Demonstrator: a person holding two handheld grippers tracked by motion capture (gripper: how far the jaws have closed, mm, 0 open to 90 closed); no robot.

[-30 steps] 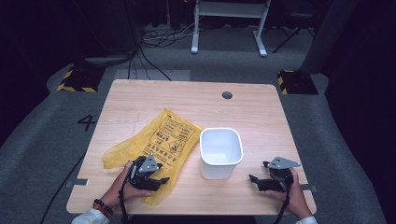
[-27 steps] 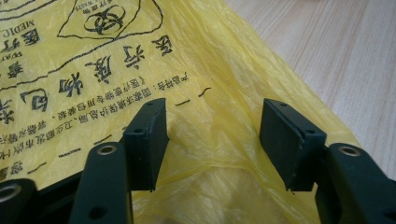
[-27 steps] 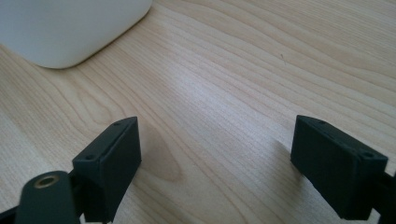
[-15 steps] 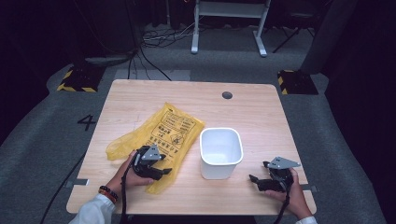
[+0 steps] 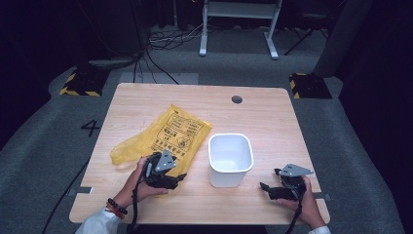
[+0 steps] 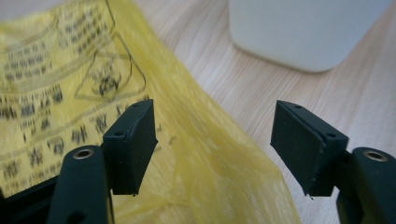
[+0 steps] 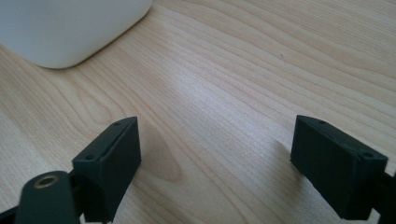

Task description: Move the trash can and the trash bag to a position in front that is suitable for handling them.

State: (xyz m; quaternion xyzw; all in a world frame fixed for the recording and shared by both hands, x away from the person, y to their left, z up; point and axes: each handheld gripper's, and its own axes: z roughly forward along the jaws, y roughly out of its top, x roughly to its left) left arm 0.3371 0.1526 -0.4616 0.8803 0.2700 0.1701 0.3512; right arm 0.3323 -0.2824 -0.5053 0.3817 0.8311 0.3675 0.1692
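A yellow plastic bag [image 5: 160, 134] with black print lies flat on the wooden table [image 5: 263, 114], left of a white square bin [image 5: 230, 158]. My left gripper [image 5: 179, 179] hovers over the bag's near corner [image 6: 219, 182]. Its jaws have just been opening and stand open, a little above the bag, whose corner lies under the gap between them; the pads do not press it. My right gripper [image 5: 265, 189] rests near the table's front right, open, with bare wood [image 7: 219, 116] between its jaws. The bin [image 7: 65, 28] stands just beyond it to the left.
A round cable hole [image 5: 237, 99] sits near the table's far edge. Past the table are a white metal stand [image 5: 238, 24], floor cables [image 5: 165, 41] and two yellow-and-black striped blocks [image 5: 80, 83]. The bin's side [image 6: 303, 32] is close ahead of the left gripper.
The left hand has lifted and shifted with its gripper over the bag's near corner, and the bag's lower edge has settled flatter. The right hand has stayed put.
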